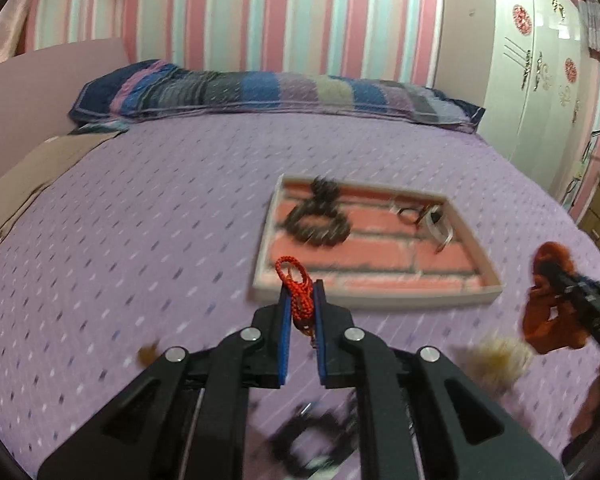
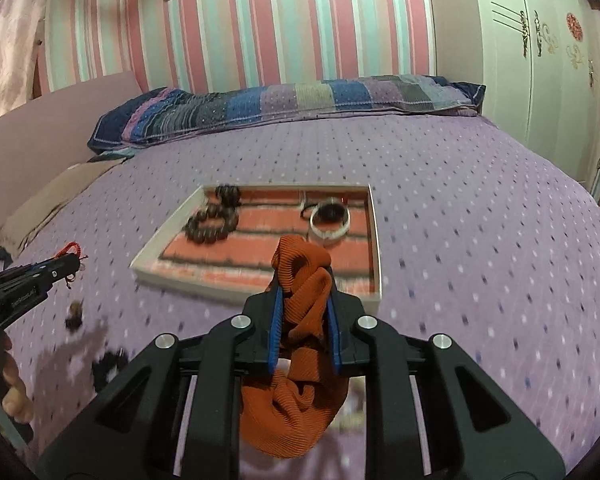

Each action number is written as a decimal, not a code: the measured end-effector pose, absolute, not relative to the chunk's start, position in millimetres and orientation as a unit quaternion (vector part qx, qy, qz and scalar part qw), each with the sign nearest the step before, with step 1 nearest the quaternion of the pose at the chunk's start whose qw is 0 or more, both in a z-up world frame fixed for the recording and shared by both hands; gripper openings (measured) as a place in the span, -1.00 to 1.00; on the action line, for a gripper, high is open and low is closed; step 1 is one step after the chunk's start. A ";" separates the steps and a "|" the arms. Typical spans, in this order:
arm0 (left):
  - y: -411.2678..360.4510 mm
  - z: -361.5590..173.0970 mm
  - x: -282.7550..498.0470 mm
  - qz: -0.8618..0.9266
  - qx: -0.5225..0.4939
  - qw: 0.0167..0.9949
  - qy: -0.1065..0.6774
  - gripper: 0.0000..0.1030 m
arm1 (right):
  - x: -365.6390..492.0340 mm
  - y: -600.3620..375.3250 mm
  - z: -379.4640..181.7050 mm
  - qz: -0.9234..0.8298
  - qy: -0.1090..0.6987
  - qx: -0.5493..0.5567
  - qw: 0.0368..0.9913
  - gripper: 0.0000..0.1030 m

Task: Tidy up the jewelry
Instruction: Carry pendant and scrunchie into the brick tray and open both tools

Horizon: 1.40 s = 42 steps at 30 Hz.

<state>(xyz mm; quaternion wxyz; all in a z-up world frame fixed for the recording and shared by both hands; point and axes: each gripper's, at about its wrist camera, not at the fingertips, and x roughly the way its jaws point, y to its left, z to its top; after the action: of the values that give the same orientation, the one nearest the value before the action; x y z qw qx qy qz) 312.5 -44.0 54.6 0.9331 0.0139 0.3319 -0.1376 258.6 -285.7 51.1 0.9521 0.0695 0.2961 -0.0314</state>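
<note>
My left gripper [image 1: 300,294] is shut on a red cord bracelet [image 1: 296,288], held above the purple bedspread just short of the tray's near edge; it also shows in the right wrist view [image 2: 70,260]. My right gripper [image 2: 302,292] is shut on an orange scrunchie [image 2: 304,280], near the tray's front right corner; the scrunchie also shows in the left wrist view [image 1: 548,300]. The white tray [image 1: 376,300] with a brick-pattern floor holds a dark bead bracelet [image 1: 316,224], a white bangle [image 2: 330,222] and a black hair tie [image 1: 410,212].
On the bedspread lie a small brown piece [image 2: 74,314], a black item [image 2: 108,366] and a pale fluffy item [image 1: 500,356]. A striped pillow [image 1: 260,92] lies at the head of the bed. A white wardrobe [image 2: 540,40] stands to the right.
</note>
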 end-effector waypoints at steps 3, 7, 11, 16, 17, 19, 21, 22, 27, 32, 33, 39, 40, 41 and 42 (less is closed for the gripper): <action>-71.9 64.7 337.1 -0.155 0.016 0.934 0.323 -0.79 | 289.2 -292.1 51.0 -0.040 0.295 0.068 0.952 -0.63; -100.4 59.3 369.4 -0.171 0.025 0.929 0.326 -0.79 | 324.6 -300.6 40.1 -0.047 0.310 0.062 0.948 -0.64; -123.2 34.7 407.7 -0.172 0.038 0.919 0.353 -0.79 | 354.9 -306.1 24.7 -0.054 0.330 0.048 0.941 -0.63; -126.6 -3.9 444.0 -0.167 0.016 0.897 0.409 -0.79 | 380.0 -311.7 -5.1 -0.063 0.362 0.038 0.929 -0.63; -124.7 -8.3 448.5 -0.165 0.016 0.896 0.413 -0.79 | 382.7 -311.6 -8.8 -0.064 0.365 0.032 0.928 -0.63; -125.2 -15.0 461.3 -0.158 0.024 0.893 0.420 -0.79 | 388.7 -311.7 -15.9 -0.063 0.374 0.020 0.925 -0.63; -126.7 -19.4 469.1 -0.154 0.035 0.889 0.429 -0.79 | 395.4 -313.5 -23.1 -0.068 0.384 0.014 0.921 -0.63; -128.0 -23.5 474.4 -0.148 0.044 0.887 0.435 -0.79 | 398.9 -315.1 -26.6 -0.069 0.389 0.015 0.918 -0.63; -129.1 -38.8 490.2 -0.141 0.058 0.878 0.454 -0.78 | 412.0 -321.4 -37.5 -0.074 0.408 0.017 0.910 -0.63; -132.1 -39.9 493.6 -0.142 0.065 0.875 0.458 -0.77 | 418.7 -324.3 -40.5 -0.071 0.420 0.018 0.904 -0.54; -134.2 -39.6 492.2 -0.140 0.069 0.876 0.457 -0.77 | 419.4 -324.7 -41.0 -0.069 0.423 0.021 0.903 -0.50; -136.0 -29.3 483.3 -0.146 0.070 0.882 0.444 0.12 | 415.0 -328.7 -31.3 -0.067 0.411 0.032 0.909 0.00; -135.9 -25.2 479.9 -0.145 0.071 0.887 0.434 0.23 | 412.6 -329.9 -28.0 -0.067 0.406 0.034 0.911 0.13; -136.2 -19.3 475.7 -0.147 0.074 0.892 0.420 0.25 | 410.4 -331.1 -24.2 -0.067 0.401 0.035 0.913 0.20; -136.7 -14.4 472.9 -0.150 0.075 0.894 0.415 0.25 | 408.7 -331.9 -20.7 -0.067 0.397 0.036 0.915 0.24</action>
<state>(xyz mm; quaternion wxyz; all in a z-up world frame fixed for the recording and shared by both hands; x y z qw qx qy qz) 472.9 -136.7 -14.4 0.8943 0.0753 0.4149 -0.1499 408.7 -331.9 -20.7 0.9148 0.0361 0.3967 -0.0671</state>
